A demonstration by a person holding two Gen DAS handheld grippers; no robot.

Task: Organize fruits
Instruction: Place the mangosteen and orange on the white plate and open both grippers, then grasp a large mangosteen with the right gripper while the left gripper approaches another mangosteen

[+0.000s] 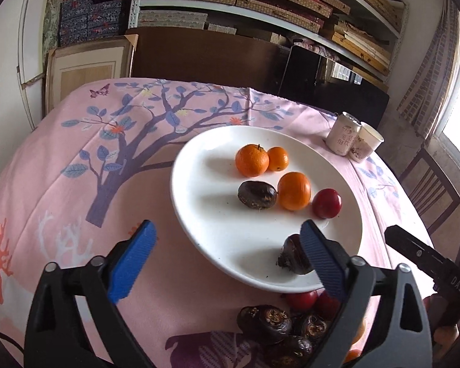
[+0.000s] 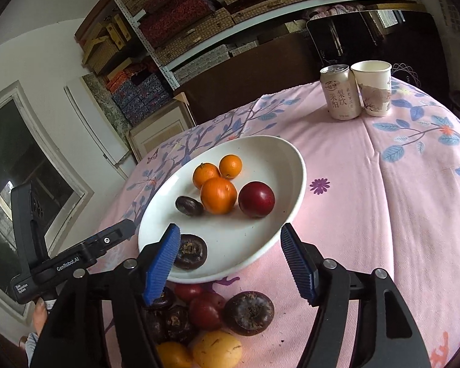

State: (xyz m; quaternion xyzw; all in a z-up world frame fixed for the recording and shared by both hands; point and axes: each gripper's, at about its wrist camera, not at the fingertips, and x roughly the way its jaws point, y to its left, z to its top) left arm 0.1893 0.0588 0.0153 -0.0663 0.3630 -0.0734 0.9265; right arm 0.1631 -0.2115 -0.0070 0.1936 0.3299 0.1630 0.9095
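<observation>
Both hand-held grippers hang above the near rim of the white plate (image 1: 199,165), and neither holds anything. The left hand-held gripper (image 1: 227,260) is spread wide, blue pads far apart, nothing between them but the plate edge and pink cloth below. The right hand-held gripper (image 2: 230,263) is released too, its jaws parted over the plate's near rim, no fruit pinched.

On the plate: three oranges, a larger one (image 1: 252,160) touching a small one (image 1: 278,159) at the far side, and a third (image 1: 293,190) nearer. A dark water chestnut (image 1: 257,194) lies just beside that third orange, and a red plum (image 1: 327,203) sits on its other side toward the rim. One more water chestnut (image 2: 189,251) rests near the plate's front edge, partly behind a blue pad in both views.

Off the plate, on the surface covered by the pink tree-print tablecloth (image 2: 383,214), the waiting pile sits close to the camera: dark water chestnuts (image 2: 249,312), red plums (image 2: 206,309) and oranges (image 2: 216,349) bunched together, touching, just below the plate's rim.

Far side of the surface: a drink can (image 2: 340,92) and a paper cup (image 2: 372,87) standing upright, side by side and touching. Behind, shelves (image 1: 260,0) stacked with patterned boxes.
</observation>
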